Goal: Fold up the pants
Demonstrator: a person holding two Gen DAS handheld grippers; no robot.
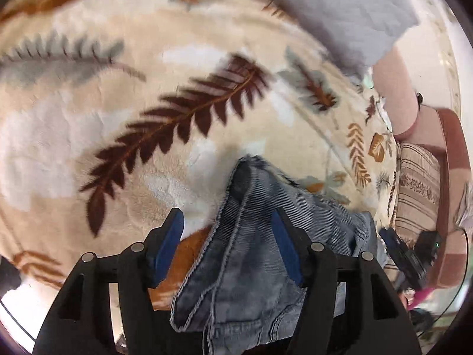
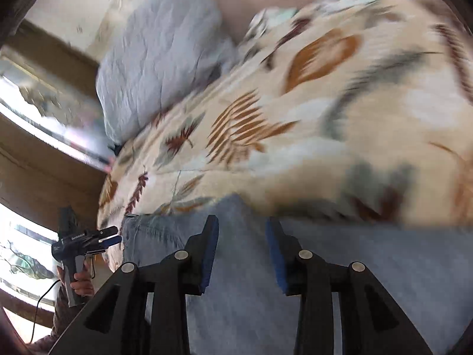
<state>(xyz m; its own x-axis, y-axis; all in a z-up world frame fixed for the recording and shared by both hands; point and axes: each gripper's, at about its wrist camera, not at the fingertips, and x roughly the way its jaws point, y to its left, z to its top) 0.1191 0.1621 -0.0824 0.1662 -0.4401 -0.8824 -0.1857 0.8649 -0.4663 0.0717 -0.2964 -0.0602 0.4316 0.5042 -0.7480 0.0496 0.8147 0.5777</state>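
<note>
Blue denim pants (image 1: 251, 251) lie bunched on a leaf-patterned blanket, a folded corner pointing away from me. My left gripper (image 1: 227, 222) hovers over that corner with its blue pads apart; the left pad is off the fabric and the cloth runs past the right one. In the blurred right wrist view the pants (image 2: 245, 295) spread flat across the bottom. My right gripper (image 2: 242, 227) stands open above their far edge, nothing pinched. A hand holds the left gripper (image 2: 113, 235) at the pants' left end. The right gripper (image 1: 384, 233) shows past the pants' right edge.
The cream blanket (image 1: 147, 103) with brown and grey leaves covers the bed. A pale blue quilted pillow (image 1: 340, 9) lies at its far side, beside a pink bolster (image 1: 396, 94). A striped cushion (image 1: 416, 195) sits off the bed's right edge. Windows (image 2: 35, 109) are at left.
</note>
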